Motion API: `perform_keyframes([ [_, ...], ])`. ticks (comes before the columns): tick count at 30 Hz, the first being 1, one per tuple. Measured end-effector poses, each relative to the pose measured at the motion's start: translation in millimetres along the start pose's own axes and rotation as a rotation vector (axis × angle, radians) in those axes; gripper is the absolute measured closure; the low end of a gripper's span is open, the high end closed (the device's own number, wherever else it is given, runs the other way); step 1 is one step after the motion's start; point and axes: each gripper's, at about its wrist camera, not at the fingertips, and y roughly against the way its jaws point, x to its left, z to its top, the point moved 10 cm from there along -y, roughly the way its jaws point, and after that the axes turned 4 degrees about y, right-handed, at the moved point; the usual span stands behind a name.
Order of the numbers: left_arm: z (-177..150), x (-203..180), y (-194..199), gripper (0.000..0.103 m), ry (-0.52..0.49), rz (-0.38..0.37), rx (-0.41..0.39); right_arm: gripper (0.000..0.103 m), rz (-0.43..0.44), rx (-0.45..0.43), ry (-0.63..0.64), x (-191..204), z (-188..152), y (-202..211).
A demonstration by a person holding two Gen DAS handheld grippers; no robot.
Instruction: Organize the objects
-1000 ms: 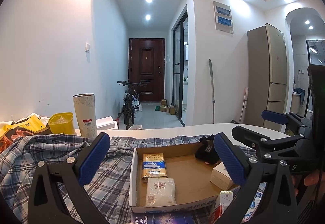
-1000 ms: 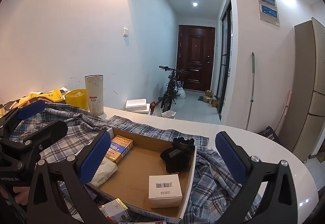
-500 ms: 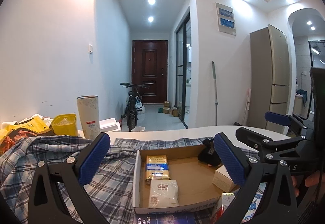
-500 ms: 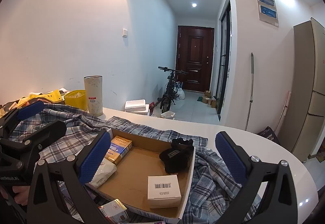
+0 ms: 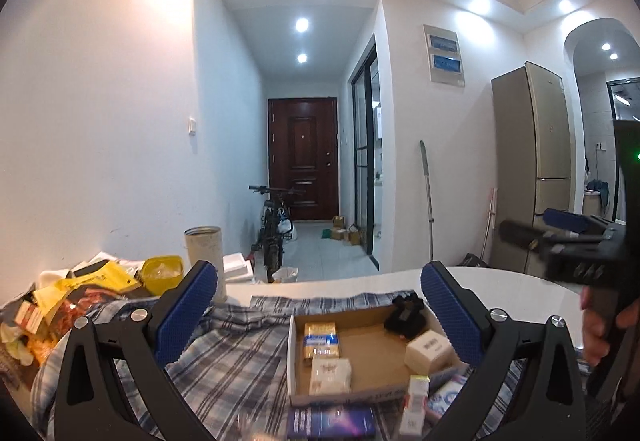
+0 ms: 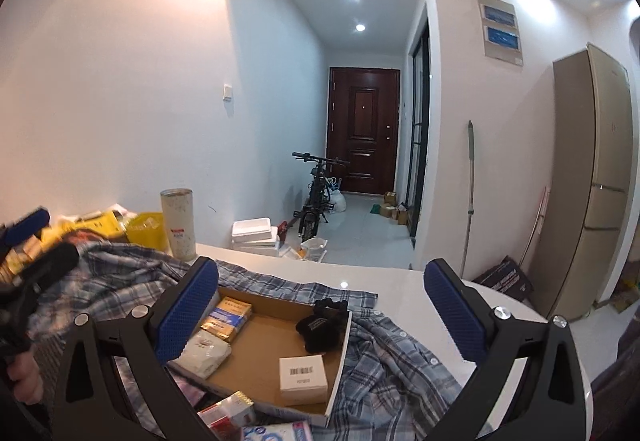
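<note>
Here, left gripper and right gripper both jaws wide apart and empty, shallow brown cardboard box just beyond them on plaid shirt over white table, holding gold packet, white pouch, white barcoded carton, black pouch.

Open cardboard tray on plaid shirt, holding gold box, white packet, white box, black glove
</note>
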Motion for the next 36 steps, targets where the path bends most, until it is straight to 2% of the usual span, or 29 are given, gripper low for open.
perform_keyframes([
  [6, -15.1, 1.0, 23.4, 0.0, 0.02, 0.002, 0.032, 0.0, 0.057, -0.013, -0.086, -3.8, -6.1, 49.5],
  [10, -34.1, 0.0, 27.4, 0.0, 0.046, -0.012, 0.077, 0.0, 0.005, -0.02, -0.019, 5.7, -20.6, 71.1],
  [15, -68.6, -5.3, 20.4, 0.0, 0.08, -0.043, 0.186, 0.0, -0.063, -0.014, 0.025, 11.6, -41.3, 85.4],
  [21, -96.0, -16.0, 1.0, 0.0, 0.043, -0.06, 0.291, 0.0, -0.043, 0.06, -0.024, 8.6, -67.1, 70.6],
  [26, -114.4, -32.0, -14.1, 0.0, 0.024, -0.134, 0.4, 0.0, -0.073, 0.121, -0.05, -5.6, -88.4, 56.6],
  [29, -129.7, -44.6, -30.0, 0.001, 0.016, -0.196, 0.501, 0.0, -0.085, 0.153, -0.053, -14.0, -99.6, 49.3],
  [31, -139.5, -51.9, -40.4, 0.008, -0.002, -0.218, 0.55, 0.0, -0.109, 0.174, -0.036, -20.4, -106.4, 41.8],
  [35, -160.6, -67.3, -63.4, 0.014, -0.045, -0.245, 0.623, 0.0, -0.129, 0.193, -0.027, -25.4, -112.9, 33.9],
  [36, -166.0, -69.7, -67.9, 0.018, -0.052, -0.25, 0.638, 0.0, -0.132, 0.2, -0.028, -26.7, -115.4, 31.4],
])
